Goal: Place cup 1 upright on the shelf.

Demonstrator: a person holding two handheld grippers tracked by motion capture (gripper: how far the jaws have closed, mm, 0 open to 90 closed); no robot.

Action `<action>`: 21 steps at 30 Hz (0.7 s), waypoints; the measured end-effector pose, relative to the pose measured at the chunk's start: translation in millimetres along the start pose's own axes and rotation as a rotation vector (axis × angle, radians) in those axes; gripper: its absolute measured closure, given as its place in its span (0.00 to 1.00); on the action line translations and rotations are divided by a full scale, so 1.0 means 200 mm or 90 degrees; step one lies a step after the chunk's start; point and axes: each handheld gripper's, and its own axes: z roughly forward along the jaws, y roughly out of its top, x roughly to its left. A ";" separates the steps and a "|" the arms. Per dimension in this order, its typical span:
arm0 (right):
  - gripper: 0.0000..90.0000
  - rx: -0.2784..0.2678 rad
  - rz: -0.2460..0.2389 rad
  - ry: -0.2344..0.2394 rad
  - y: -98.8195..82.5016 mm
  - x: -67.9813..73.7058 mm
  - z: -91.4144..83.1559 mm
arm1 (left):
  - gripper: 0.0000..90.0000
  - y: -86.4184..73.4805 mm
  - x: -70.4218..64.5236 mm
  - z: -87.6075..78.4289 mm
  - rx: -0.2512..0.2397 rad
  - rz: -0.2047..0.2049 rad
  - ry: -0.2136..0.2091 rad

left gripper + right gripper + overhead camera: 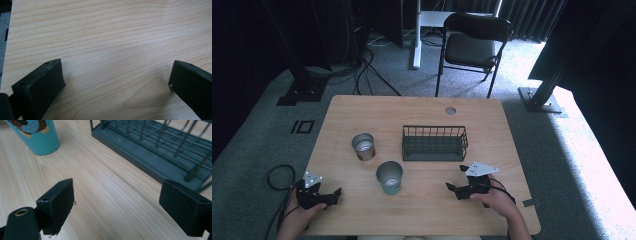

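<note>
A teal cup (389, 177) with a metal inside stands near the middle front of the wooden table (362, 107); its teal side (37, 135) carries a cartoon print. A plain steel cup (363, 146) stands behind it to the left. A black wire basket (434, 142) sits right of the cups, and its base (140, 152) lies close ahead of my right gripper. My left gripper (329, 196) rests open at the front left over bare wood (117, 50). My right gripper (454, 180) is open at the front right, with nothing between the jaws.
A round grommet hole (450, 110) is set in the table's far edge. A black folding chair (472, 45) and a white desk leg (416, 35) stand beyond the table. Cables (279, 175) trail over the grey carpet at the left.
</note>
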 end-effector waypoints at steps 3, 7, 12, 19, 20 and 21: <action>0.14 0.000 -0.003 0.008 0.01 0.02 0.01 | 0.00 0.00 0.00 0.00 0.000 0.000 0.000; 0.14 -0.001 -0.016 0.029 0.03 0.04 0.04 | 0.00 0.00 0.00 0.00 0.000 0.000 0.000; 0.12 -0.001 -0.018 0.048 0.05 0.07 0.07 | 0.00 0.00 0.00 0.00 0.000 0.000 0.000; 0.12 -0.006 -0.028 0.070 0.09 0.11 0.10 | 0.00 0.00 0.00 0.00 0.000 0.000 0.000; 0.12 -0.006 -0.031 0.072 0.09 0.12 0.11 | 0.00 0.00 0.00 0.00 0.000 0.000 0.000; 0.12 -0.010 -0.034 0.075 0.10 0.12 0.11 | 0.00 0.00 0.00 0.00 0.000 0.000 0.000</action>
